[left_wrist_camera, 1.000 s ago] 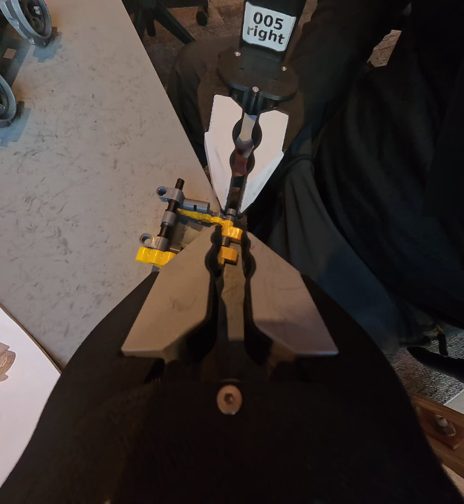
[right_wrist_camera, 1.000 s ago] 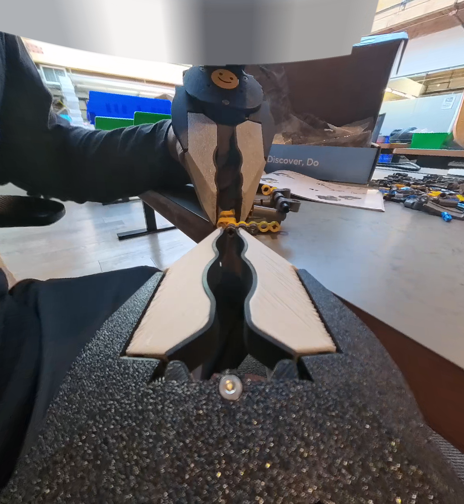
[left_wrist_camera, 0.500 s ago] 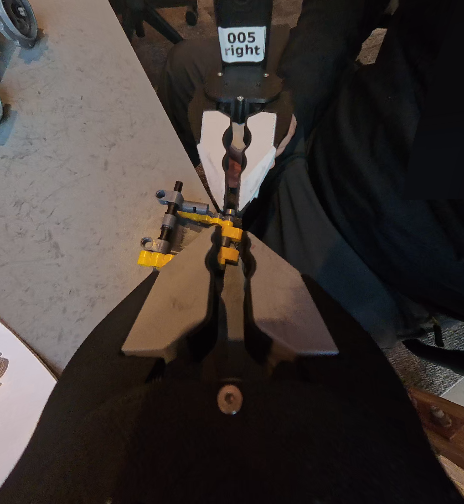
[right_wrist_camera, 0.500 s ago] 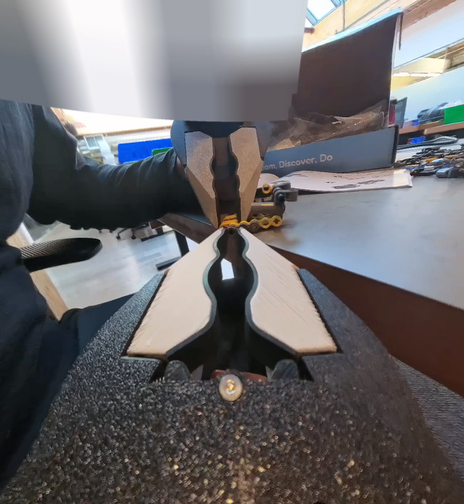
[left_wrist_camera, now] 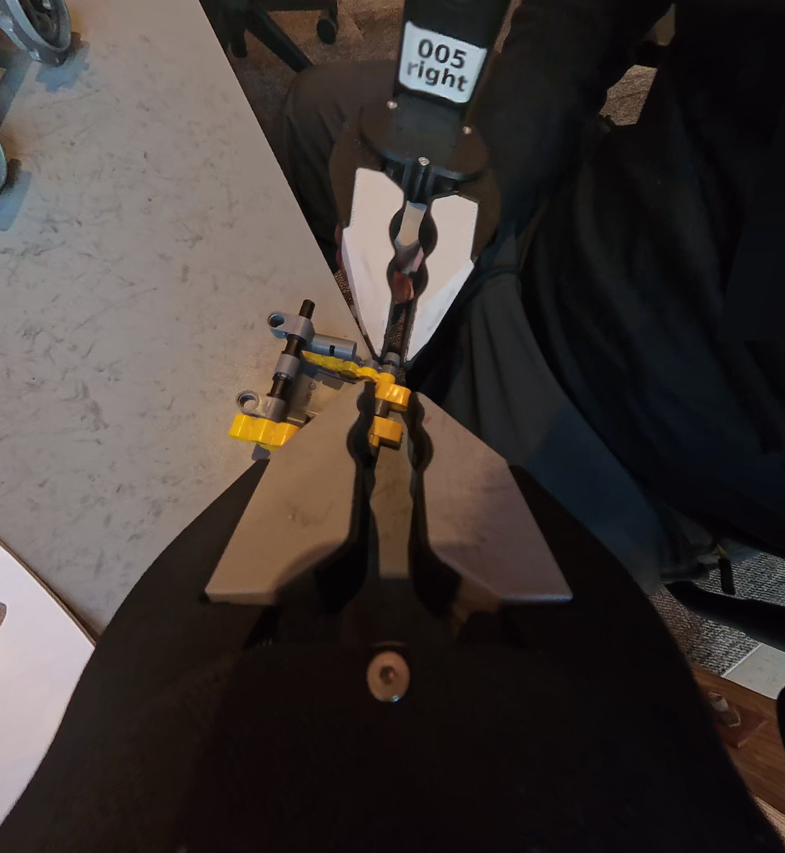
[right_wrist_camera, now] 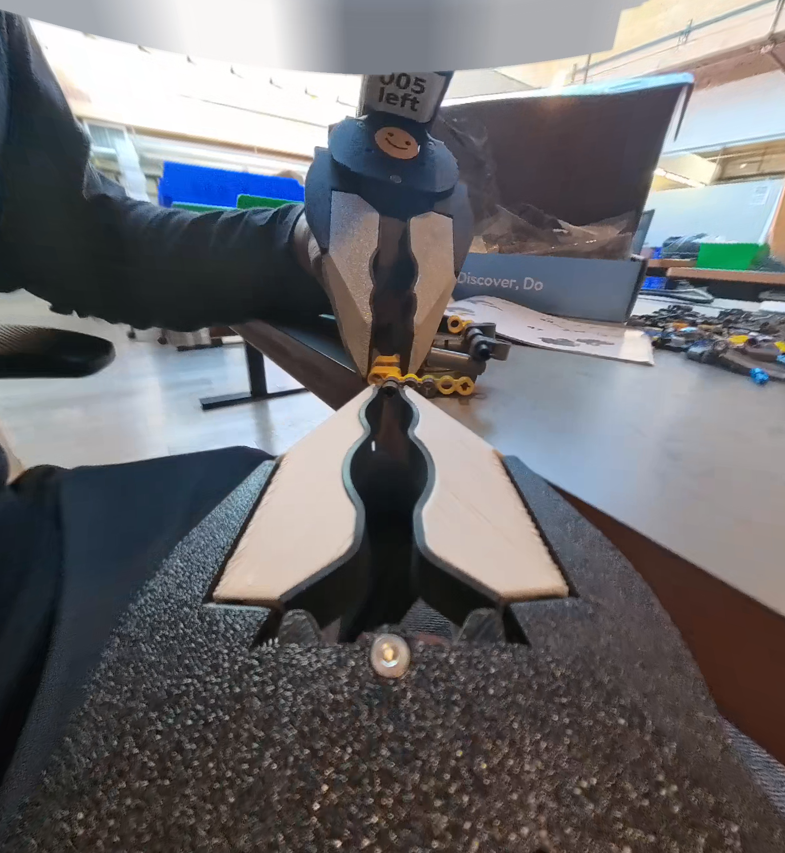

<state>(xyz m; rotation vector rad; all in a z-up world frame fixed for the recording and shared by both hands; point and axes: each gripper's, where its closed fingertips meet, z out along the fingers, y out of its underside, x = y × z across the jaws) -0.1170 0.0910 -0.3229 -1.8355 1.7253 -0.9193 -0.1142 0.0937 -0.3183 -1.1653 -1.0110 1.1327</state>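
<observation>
Two grippers meet tip to tip at the table (left_wrist_camera: 118, 258) edge. Our left gripper (left_wrist_camera: 383, 406) is clamped on the yellow bushes of the grey-and-yellow brick assembly (left_wrist_camera: 316, 374); our right gripper (right_wrist_camera: 388, 390) pinches the black axle (right_wrist_camera: 389, 384) end. Beyond: booklet (right_wrist_camera: 557, 330), open box (right_wrist_camera: 561, 277), loose parts pile (right_wrist_camera: 732, 341).

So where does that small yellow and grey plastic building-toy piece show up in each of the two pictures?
Left wrist view: the small yellow and grey plastic building-toy piece sits just above centre, at the grey table's edge, between the two tool tips.
Right wrist view: it is centre, slightly above the middle, at the table's near corner.
Shared landmark: the yellow holed strip lying beside the tips.
</observation>
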